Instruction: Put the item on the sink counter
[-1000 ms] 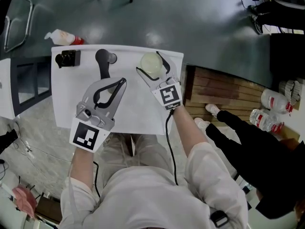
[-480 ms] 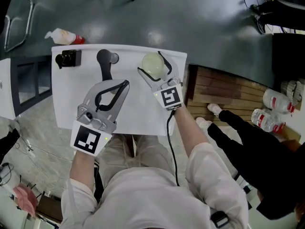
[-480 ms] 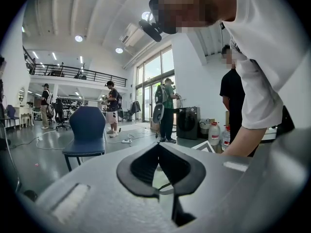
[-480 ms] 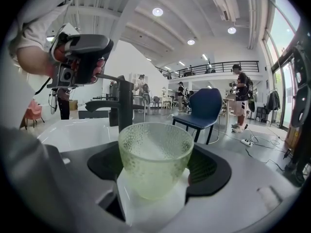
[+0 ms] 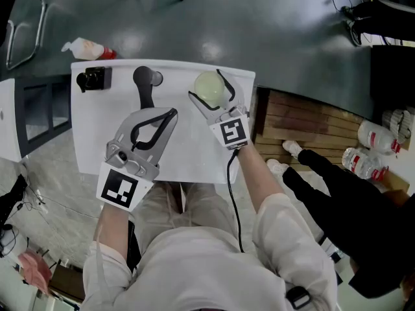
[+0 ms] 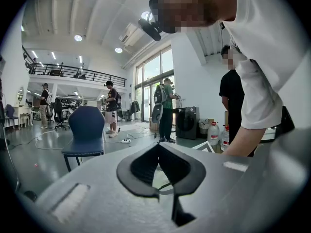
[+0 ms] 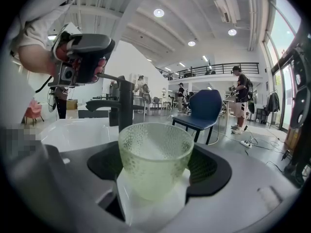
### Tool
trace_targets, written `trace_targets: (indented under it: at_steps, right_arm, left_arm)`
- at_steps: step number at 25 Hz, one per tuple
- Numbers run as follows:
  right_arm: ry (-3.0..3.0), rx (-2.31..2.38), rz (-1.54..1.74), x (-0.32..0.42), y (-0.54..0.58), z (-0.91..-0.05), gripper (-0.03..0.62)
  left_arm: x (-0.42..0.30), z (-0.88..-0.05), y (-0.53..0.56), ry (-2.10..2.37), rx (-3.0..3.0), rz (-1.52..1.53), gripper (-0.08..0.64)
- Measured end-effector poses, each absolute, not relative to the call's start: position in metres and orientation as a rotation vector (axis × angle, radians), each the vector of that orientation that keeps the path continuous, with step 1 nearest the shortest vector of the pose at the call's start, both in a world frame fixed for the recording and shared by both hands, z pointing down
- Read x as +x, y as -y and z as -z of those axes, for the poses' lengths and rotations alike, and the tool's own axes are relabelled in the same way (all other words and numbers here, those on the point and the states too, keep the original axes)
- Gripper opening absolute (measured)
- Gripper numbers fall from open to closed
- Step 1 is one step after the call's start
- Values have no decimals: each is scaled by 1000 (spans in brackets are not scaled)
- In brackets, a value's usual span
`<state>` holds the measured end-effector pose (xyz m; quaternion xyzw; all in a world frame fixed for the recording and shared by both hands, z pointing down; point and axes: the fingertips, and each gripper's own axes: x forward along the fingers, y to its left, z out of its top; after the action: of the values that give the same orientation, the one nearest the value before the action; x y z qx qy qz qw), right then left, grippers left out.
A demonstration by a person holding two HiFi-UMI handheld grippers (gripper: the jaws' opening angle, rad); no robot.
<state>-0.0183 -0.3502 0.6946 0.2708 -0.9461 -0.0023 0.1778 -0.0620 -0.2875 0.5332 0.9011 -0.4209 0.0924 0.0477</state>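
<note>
- Dark grey floor point(image 5: 272, 24) lies beyond a white table point(image 5: 188, 154), and a wooden pallet point(image 5: 298, 125) sits off the table's right edge.
- A black faucet point(image 5: 144, 86) stands at the far edge, left of the middle, and a small black box-like object point(image 5: 91, 78) sits in the far left corner.
- A pale green dimpled glass cup point(image 5: 207, 86) stands upright near the far edge towards the far right corner, just right of the faucet. I cannot tell whether its base touches the table.
- The right gripper point(image 7: 155, 164) has its black fingers point(image 7: 209, 166) closed against both sides of the cup, which fills the space between them with its rim facing up.
- The left gripper point(image 5: 170, 115) is over the middle of the table, nearer the left edge, pointing towards the faucet. Its fingers point(image 6: 125, 174) are drawn together at the tips and have hold of nothing.
</note>
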Motion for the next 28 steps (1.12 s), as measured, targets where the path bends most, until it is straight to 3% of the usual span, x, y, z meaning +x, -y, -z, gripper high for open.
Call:
trace_targets:
  at_steps: [11, 28]
  right_arm:
    - [2689, 771, 17, -18, 352, -691, 421]
    - [2715, 764, 60, -16, 347, -656, 420]
  left_arm:
    - [-63, -534, 287, 1292, 2739, -286, 6]
    - [-60, -523, 283, 1294, 2754, -305, 6]
